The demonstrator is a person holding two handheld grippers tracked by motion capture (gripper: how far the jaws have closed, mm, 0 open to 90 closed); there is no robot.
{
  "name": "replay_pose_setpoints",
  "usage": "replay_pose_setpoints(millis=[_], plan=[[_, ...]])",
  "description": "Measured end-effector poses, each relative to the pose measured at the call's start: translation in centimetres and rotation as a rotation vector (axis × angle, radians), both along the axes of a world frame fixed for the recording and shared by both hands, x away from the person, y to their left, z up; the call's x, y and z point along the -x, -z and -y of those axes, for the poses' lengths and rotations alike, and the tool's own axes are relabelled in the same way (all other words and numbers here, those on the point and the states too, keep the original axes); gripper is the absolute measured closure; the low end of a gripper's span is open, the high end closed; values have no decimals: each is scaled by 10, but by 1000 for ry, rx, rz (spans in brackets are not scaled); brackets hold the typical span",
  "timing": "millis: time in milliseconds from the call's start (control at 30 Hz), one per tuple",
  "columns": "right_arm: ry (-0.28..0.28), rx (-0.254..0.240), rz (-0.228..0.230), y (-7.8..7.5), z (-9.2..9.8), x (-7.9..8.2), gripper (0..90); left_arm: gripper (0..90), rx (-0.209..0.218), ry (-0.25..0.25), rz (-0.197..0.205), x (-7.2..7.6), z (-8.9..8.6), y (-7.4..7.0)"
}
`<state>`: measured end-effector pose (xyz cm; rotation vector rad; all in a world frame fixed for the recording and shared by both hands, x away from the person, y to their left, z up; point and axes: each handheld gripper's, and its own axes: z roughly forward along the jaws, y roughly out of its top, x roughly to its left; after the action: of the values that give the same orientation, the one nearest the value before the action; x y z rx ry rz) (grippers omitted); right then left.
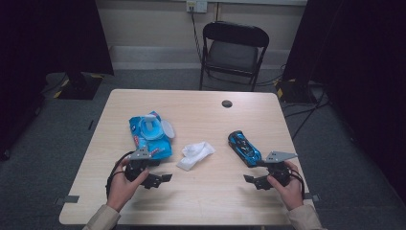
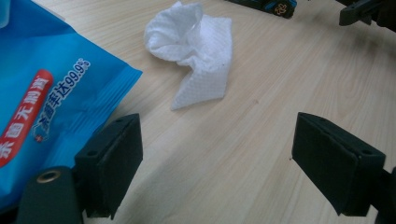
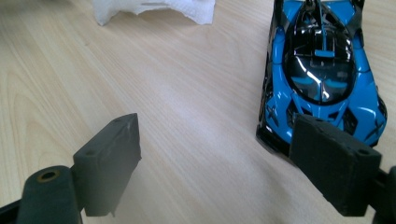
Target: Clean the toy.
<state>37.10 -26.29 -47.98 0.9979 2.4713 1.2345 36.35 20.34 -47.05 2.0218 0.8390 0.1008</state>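
Observation:
A crumpled white wipe [image 1: 195, 154] [image 2: 194, 46] lies at the table's middle. To its left rests a blue wet-wipe pack [image 1: 150, 135] [image 2: 42, 102] with its lid flipped up. A blue and black toy car [image 1: 244, 148] [image 3: 322, 70] sits to the right. My left gripper [image 1: 163, 178] [image 2: 217, 161] stands open just in front of the pack, jaws aimed toward the wipe, nothing between them. My right gripper [image 1: 251, 179] [image 3: 229, 165] is open too, with bare table between its jaws; its right jaw stands in front of the car's near end, and whether it touches the car I cannot tell.
The wooden table [image 1: 201, 201] ends close behind both hands. A small dark round disc [image 1: 227, 103] sits near its far edge. A black folding chair [image 1: 232, 50] stands beyond the table, with dark curtains and cables on the floor at both sides.

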Motion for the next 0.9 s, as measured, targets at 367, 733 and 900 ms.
replay_pose_setpoints(millis=[367,733,900], plan=[[5,8,-1,2,10,9,155,160,-15,-18,0,6,-14,2],[20,5,-3,5,22,16,155,160,-17,-32,-8,9,-24,5],[20,6,-9,7,25,19,156,161,-30,-30,-5,11,-28,7]])
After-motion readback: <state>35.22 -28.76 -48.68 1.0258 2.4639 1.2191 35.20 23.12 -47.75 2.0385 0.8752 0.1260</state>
